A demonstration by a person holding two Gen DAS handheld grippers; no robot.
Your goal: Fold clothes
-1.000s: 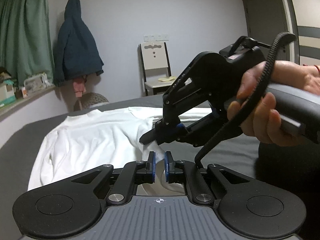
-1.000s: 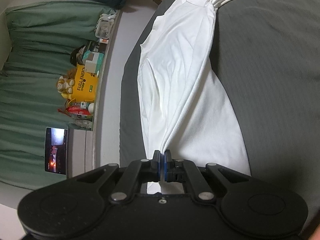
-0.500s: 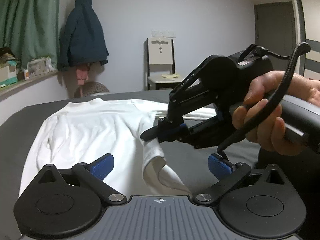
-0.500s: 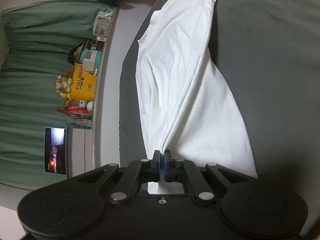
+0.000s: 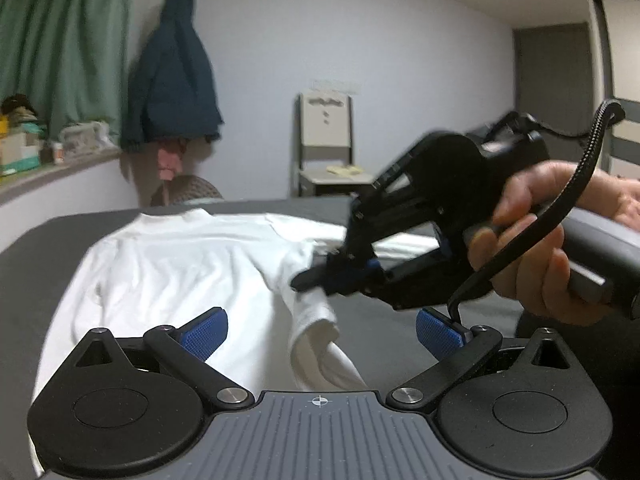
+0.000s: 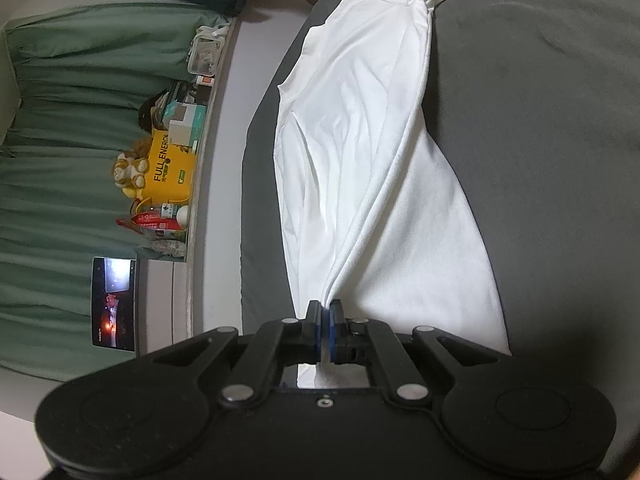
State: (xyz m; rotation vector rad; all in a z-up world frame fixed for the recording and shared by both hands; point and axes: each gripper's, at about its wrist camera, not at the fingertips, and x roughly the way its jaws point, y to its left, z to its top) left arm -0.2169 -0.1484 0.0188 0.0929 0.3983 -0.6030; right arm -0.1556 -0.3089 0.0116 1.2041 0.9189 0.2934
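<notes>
Crowding the white shirt (image 5: pixel 188 264) — yellow box (image 6: pixel 170 172), chair (image 5: pixel 326 148), hanging jacket (image 5: pixel 172 76).

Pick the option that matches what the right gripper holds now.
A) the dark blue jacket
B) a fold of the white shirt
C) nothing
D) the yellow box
B: the right gripper is shut on a pinched fold of the white shirt, lifting it off the grey bed.

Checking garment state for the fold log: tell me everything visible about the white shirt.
The white shirt is plain, soft knit-looking fabric with a collar at the far end, spread mostly flat but wrinkled on the dark grey bed. One edge is lifted and bunched, pinched in the shut right gripper, pulling a taut ridge across the cloth. The left gripper is open, touching nothing; a loose fold droops between its fingers.
</notes>
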